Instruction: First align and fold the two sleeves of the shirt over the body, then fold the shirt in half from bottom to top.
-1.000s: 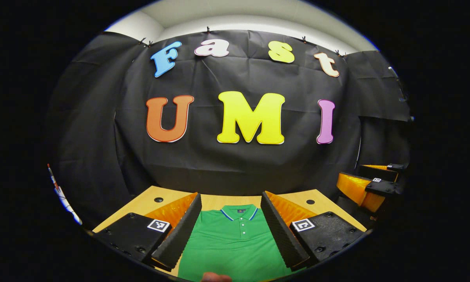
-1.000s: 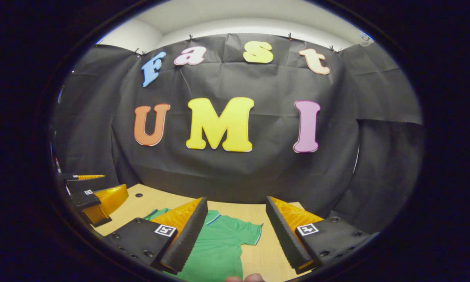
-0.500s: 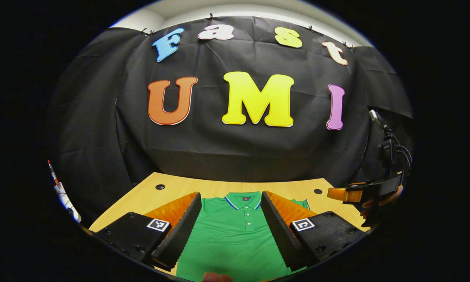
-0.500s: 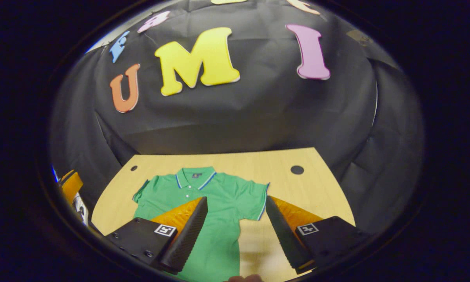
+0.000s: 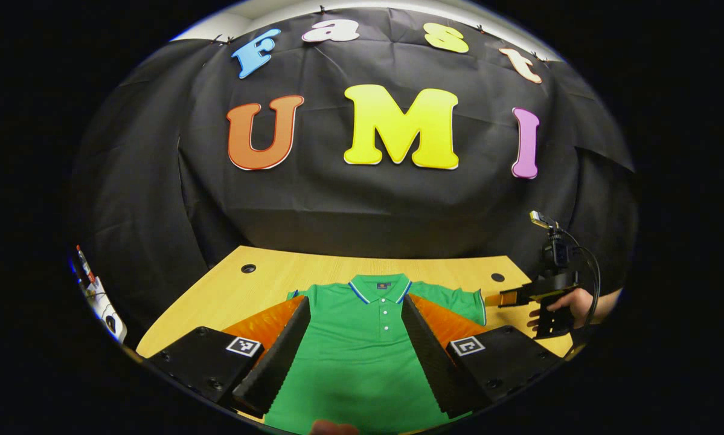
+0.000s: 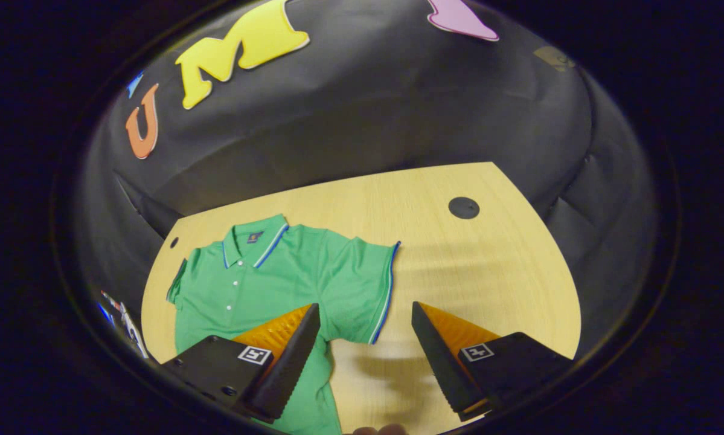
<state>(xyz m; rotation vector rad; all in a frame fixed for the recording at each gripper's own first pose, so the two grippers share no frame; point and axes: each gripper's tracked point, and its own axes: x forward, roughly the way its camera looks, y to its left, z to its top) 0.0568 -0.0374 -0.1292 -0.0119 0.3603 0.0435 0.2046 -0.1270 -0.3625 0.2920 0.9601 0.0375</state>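
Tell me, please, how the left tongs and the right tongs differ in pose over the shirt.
The left tongs frame the shirt placket; the right tongs straddle its sleeve hem and table. The left tongs point flatter, towards the wall; the right tongs tilt down steeper. Both are open, holding nothing.

The shirt (image 5: 362,356) is laid flat on the table (image 5: 259,287), directly ahead of the left gripper (image 5: 352,350) and between its spread fingers, with the collar (image 5: 378,289) at the far end, towards the wall (image 5: 362,205) behind the table. Off to that gripper's right, past the shirt's sleeve (image 5: 467,305), the right gripper (image 5: 506,297) is held in a hand (image 5: 564,302) above the table's edge. From the right gripper (image 6: 365,356), the shirt (image 6: 259,290) is seen ahead and to the left, its near sleeve (image 6: 362,290) lying just ahead between the parted fingers; bare table (image 6: 488,272) is spread ahead and to the right.
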